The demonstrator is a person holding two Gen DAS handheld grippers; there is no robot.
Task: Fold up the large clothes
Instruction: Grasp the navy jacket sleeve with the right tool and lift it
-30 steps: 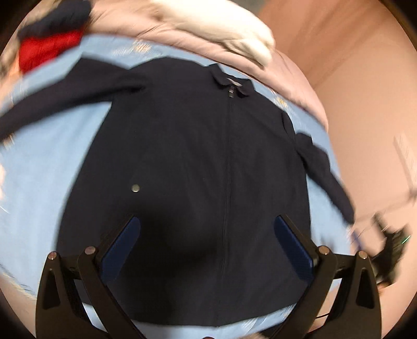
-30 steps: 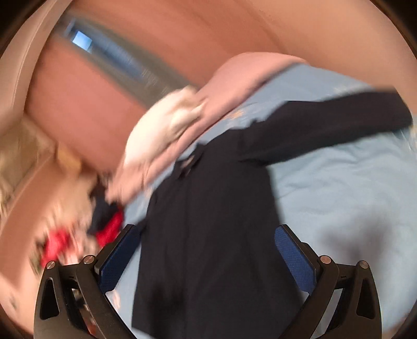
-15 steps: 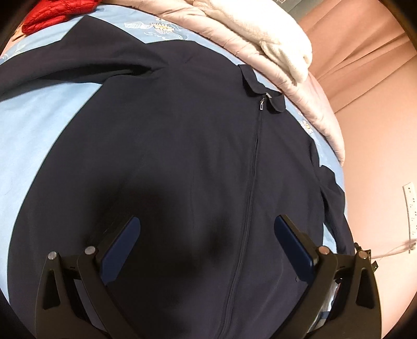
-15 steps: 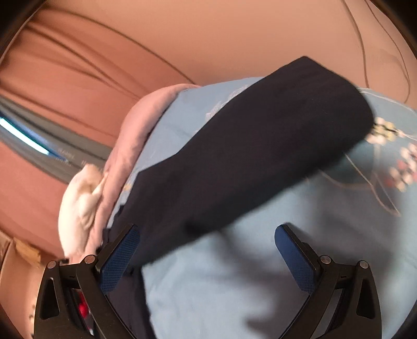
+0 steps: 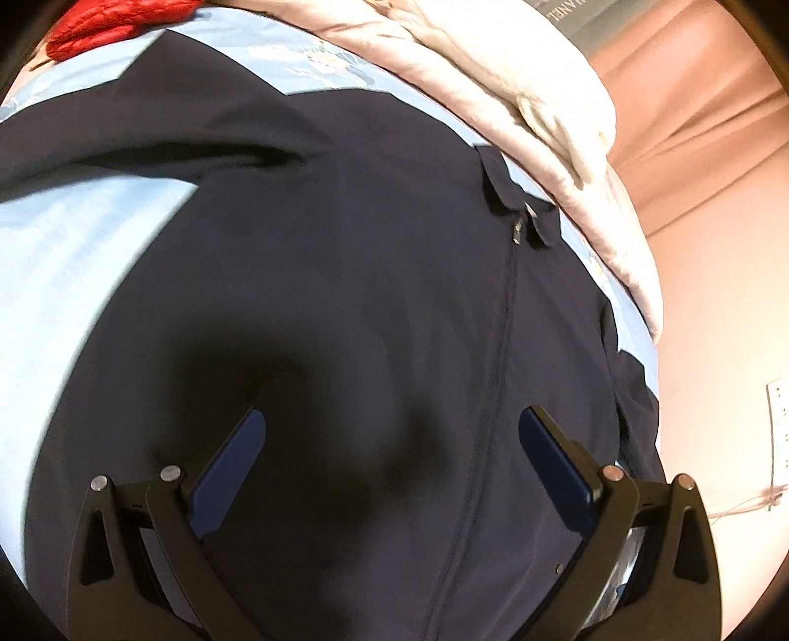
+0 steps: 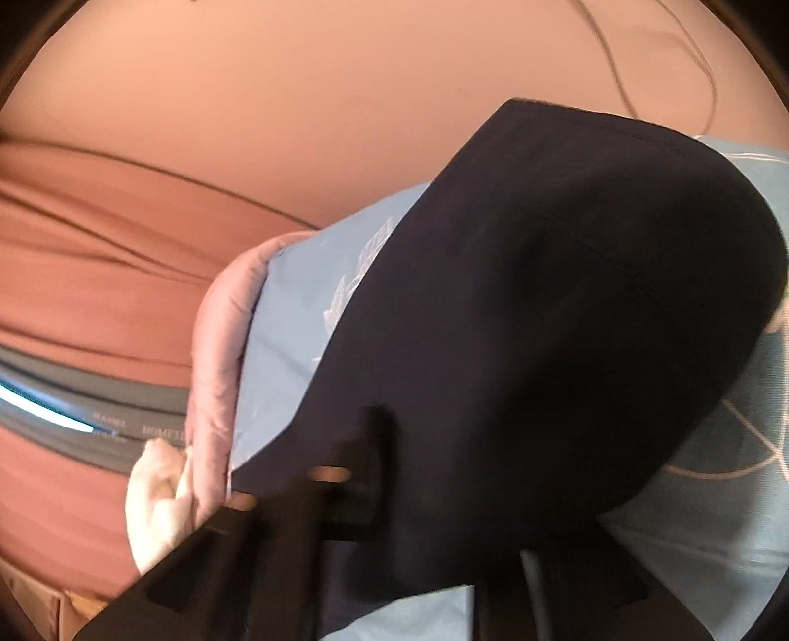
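Observation:
A dark navy zip jacket (image 5: 370, 296) lies flat, front up, on the light blue bedsheet (image 5: 74, 246), its collar (image 5: 518, 207) toward the far side. My left gripper (image 5: 392, 434) hovers open over the jacket's lower front with nothing between its blue pads. In the right wrist view one sleeve (image 6: 567, 296) stretches across the sheet toward the wall. My right gripper (image 6: 409, 458) is blurred and its jaws are closing, drawn together on the sleeve, with the dark fabric between them.
A pink quilt (image 5: 567, 162) with a white garment (image 5: 557, 98) on it lies along the far side of the bed. A red garment (image 5: 113, 19) sits at the far left corner. A pink wall (image 6: 345, 98) and curtain stand close behind.
The left gripper moved lower and closer over the jacket's front. The right gripper swung from the jacket body out to the sleeve, sank onto it, and its jaws went from wide open to drawn together.

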